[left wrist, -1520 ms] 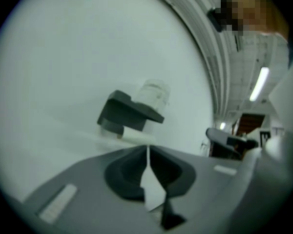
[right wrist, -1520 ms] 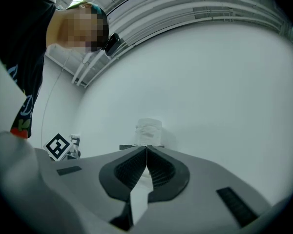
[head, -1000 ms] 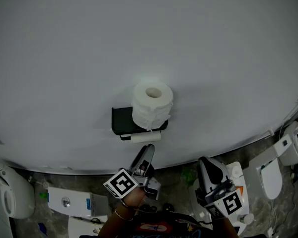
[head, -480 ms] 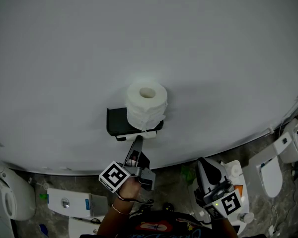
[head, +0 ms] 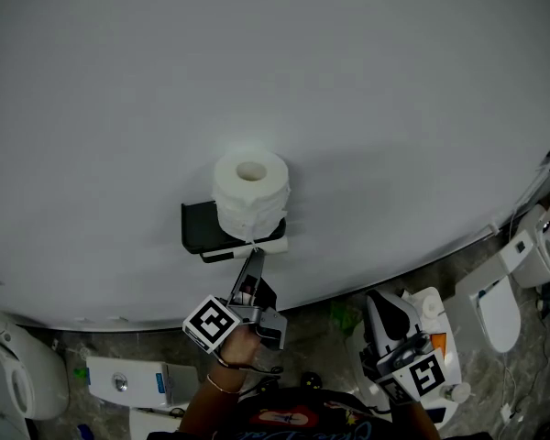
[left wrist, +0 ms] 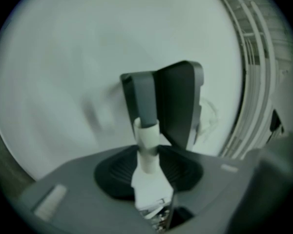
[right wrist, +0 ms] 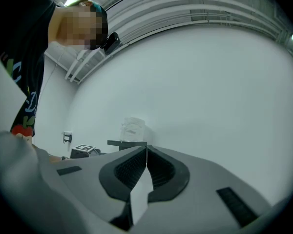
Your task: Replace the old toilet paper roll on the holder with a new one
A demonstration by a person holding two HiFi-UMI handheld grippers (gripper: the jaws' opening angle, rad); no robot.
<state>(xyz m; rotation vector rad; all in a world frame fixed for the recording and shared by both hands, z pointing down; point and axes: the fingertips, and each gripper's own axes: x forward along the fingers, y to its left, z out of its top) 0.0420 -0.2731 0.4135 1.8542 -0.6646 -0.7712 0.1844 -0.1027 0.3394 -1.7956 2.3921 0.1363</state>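
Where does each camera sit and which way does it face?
Head view: on the person's head, facing a white wall, black holder and full roll; left gripper, right gripper and a forearm show.
Left gripper view: on the left gripper, close to the holder; its closing jaws flank a thin white tube.
Right gripper view: on the right gripper, facing the wall; shut jaws and the person's shirt show.
Shared: head and right gripper views both show holder and roll.

Head view looks down; both gripper views face the same holder (head: 198,227).
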